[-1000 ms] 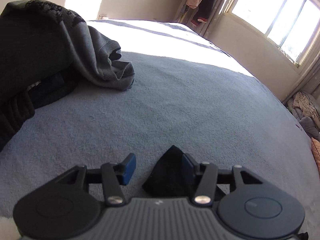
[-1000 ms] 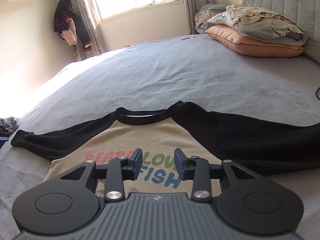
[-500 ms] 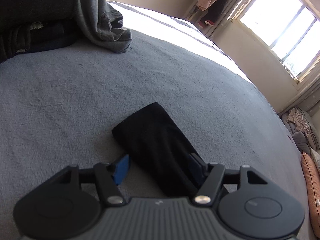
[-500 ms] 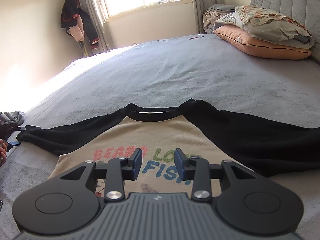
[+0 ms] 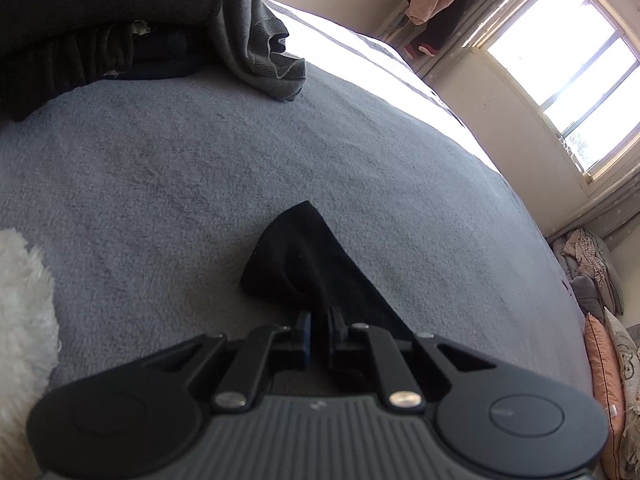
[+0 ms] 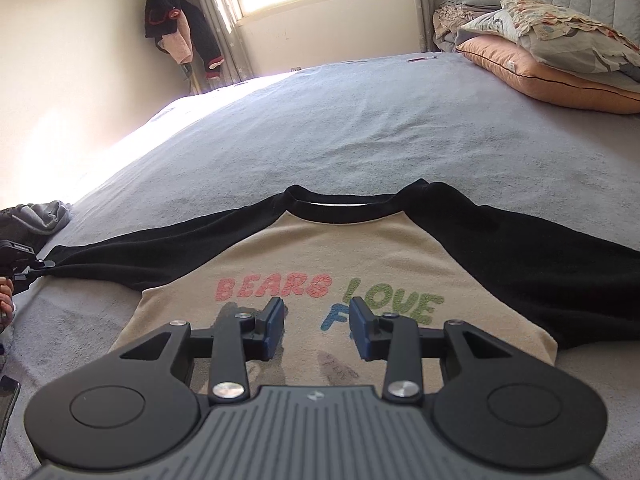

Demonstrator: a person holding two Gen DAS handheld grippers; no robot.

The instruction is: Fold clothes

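Left tool (image 5: 318,326) pinches the end of the black soft sleeve (image 5: 304,264) of the cream and black shirt (image 6: 320,272), which lies flat on the grey bed (image 6: 360,132). Right tool (image 6: 316,328) hangs half open above the shirt, holding nothing.

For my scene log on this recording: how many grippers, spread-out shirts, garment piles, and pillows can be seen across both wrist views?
Grippers: 2, the left gripper shut on the black sleeve and the right gripper open above the shirt.
Spread-out shirts: 1, the cream and black shirt.
Garment piles: 1, the dark and grey pile.
Pillows: 2, the orange pillow and the patterned pillow on top.
Total: 6.
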